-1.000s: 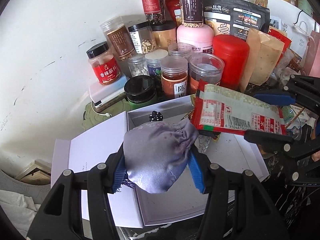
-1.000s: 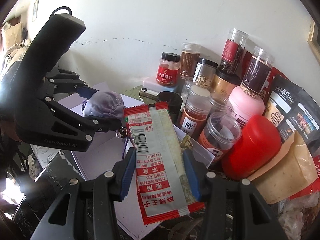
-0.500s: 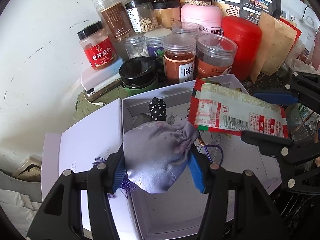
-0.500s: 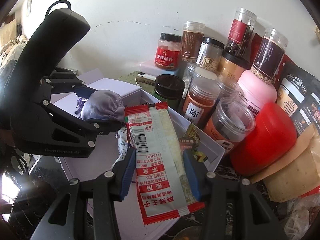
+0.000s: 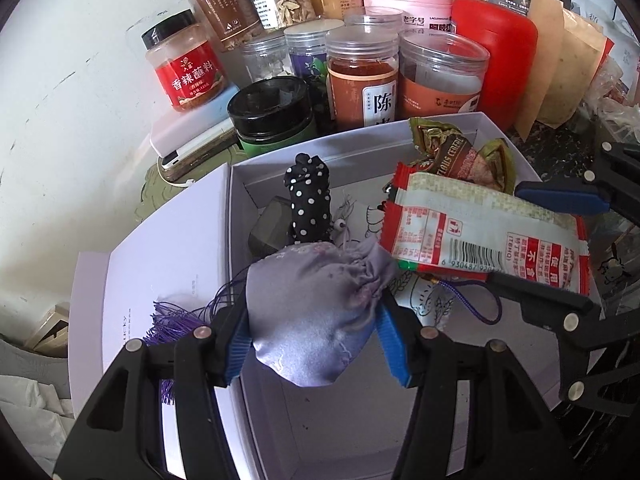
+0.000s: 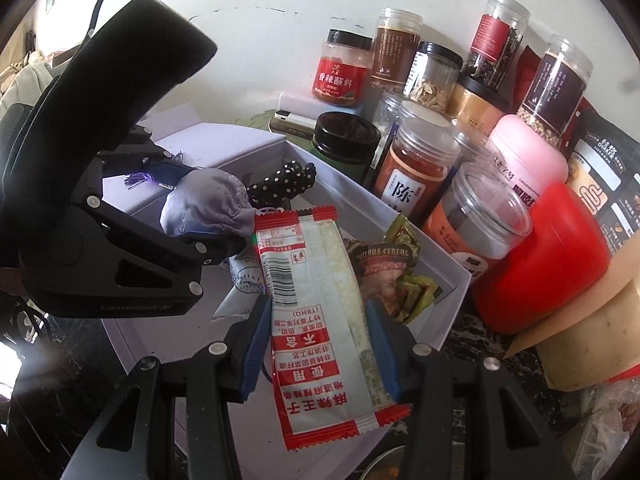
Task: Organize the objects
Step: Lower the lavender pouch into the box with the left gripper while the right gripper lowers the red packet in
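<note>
Blue pads of the left gripper (image 5: 314,332) clamp a lilac satin pouch (image 5: 316,312), half-spread, above the open white box (image 5: 360,148). Just beside it, the right gripper (image 6: 316,340) pinches a red-and-white snack packet (image 6: 320,320) over the same box. Beyond both stand spice jars (image 5: 362,80) against the wall.

The pouch (image 5: 316,312) hides part of the box (image 5: 360,148) floor beneath it.

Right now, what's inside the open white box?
White box: black polka-dot pouch, cereal snack packets, dark case, purple cord. Held pouch and wrapper cover the rest.
</note>
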The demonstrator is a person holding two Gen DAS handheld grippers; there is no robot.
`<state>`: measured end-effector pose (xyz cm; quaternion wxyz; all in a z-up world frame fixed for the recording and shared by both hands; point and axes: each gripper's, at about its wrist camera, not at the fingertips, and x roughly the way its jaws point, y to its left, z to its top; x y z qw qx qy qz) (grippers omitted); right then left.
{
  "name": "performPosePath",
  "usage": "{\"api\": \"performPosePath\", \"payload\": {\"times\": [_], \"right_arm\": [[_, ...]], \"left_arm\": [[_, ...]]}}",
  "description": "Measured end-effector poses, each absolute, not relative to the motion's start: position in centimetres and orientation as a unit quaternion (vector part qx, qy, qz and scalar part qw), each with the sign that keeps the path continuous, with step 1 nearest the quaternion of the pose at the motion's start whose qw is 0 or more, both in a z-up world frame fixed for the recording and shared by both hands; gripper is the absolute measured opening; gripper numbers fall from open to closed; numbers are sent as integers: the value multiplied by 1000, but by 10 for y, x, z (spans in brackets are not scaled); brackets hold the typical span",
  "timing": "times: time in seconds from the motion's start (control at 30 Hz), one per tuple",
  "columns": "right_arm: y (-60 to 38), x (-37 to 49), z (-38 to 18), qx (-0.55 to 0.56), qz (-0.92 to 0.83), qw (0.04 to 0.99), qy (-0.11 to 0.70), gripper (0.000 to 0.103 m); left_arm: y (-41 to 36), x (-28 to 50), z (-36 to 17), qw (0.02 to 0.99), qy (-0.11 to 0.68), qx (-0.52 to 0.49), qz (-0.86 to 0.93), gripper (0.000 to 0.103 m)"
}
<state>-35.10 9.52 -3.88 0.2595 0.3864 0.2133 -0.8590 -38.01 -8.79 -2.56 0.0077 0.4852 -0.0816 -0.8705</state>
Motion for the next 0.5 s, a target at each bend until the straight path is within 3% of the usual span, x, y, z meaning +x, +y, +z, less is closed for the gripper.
{"api": "performPosePath", "payload": {"times": [0.5], "right_arm": [[96,-353,-57,410,-858,253,179,48]], "left_arm": [[-83,-379,-32,23,-73,481,-874,58]]}}
